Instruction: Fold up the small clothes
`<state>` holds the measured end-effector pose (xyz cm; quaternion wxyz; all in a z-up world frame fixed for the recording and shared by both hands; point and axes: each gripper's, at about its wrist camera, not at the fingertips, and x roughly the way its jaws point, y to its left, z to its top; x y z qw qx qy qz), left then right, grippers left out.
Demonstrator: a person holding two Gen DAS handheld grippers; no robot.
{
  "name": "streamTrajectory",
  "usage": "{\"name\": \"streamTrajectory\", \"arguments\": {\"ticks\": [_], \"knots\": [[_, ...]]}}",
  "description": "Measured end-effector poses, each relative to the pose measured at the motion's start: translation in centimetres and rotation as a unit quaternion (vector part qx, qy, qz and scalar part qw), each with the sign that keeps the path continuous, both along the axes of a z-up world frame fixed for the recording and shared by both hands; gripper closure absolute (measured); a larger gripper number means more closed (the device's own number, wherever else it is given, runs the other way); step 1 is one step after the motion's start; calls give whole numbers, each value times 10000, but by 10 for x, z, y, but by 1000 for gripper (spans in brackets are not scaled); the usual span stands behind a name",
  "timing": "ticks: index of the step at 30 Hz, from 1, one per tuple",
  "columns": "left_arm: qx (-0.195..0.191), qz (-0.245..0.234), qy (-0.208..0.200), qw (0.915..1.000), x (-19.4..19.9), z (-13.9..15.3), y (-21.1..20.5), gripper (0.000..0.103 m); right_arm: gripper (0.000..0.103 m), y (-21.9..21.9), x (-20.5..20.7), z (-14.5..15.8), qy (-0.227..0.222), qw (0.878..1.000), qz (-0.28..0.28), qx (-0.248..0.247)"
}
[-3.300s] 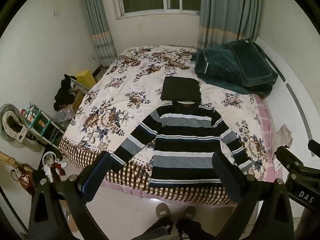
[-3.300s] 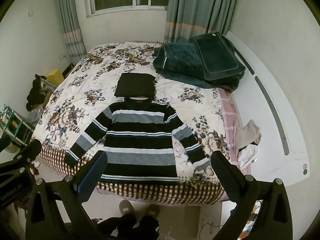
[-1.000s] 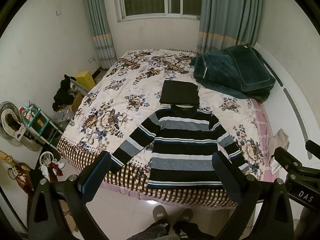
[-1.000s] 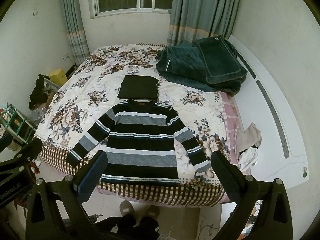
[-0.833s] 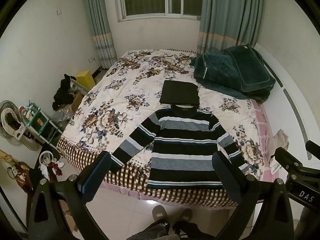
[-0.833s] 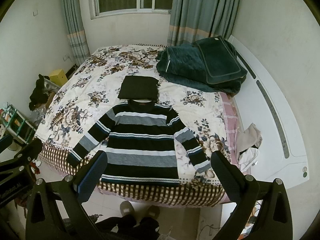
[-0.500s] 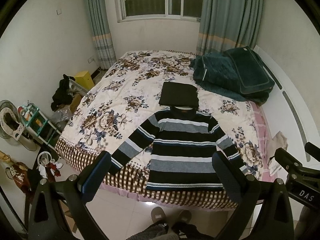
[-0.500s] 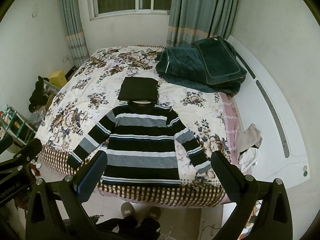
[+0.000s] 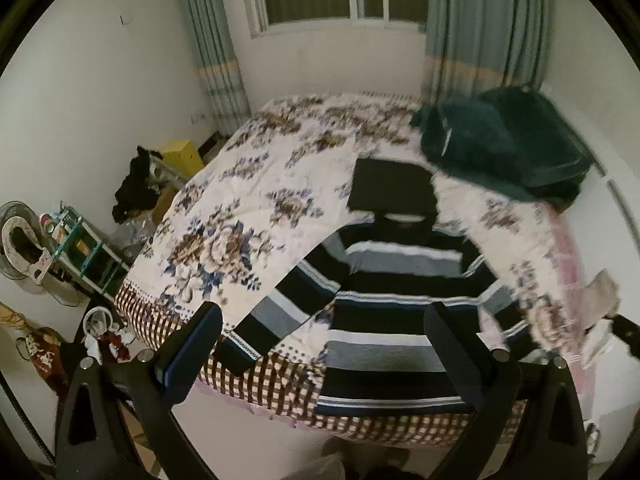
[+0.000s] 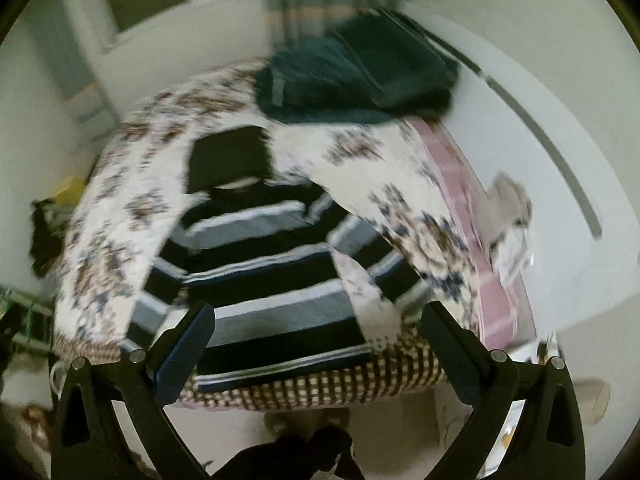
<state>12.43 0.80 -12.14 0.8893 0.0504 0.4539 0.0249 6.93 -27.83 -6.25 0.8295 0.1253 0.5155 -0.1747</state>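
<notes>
Left wrist view, striped sweater (image 9: 384, 312) hem at bed (image 9: 248, 216) edge, both claws agape

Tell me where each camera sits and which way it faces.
Left wrist: on the left gripper, above the foot of the bed, looking along open fingers at the sweater; feet show at the bottom edge.
Right wrist: on the right gripper, same stance, tilted and blurred; open fingers and dark legs show.
Shared: sweater, folded black garment, green blanket.
</notes>
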Motion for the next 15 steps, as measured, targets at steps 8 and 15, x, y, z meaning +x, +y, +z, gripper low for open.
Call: {"name": "streamTrajectory", "arguments": {"ticks": [8,15], "knots": [[603,88,778,9951,69,-136,-24,0,27,-172,2,-195,944,9760,-1828,718],[1194,220,1481,9815,109,-260,-60,0,30,-323,-11,-400,1410,9291,-2971,1693]]}}
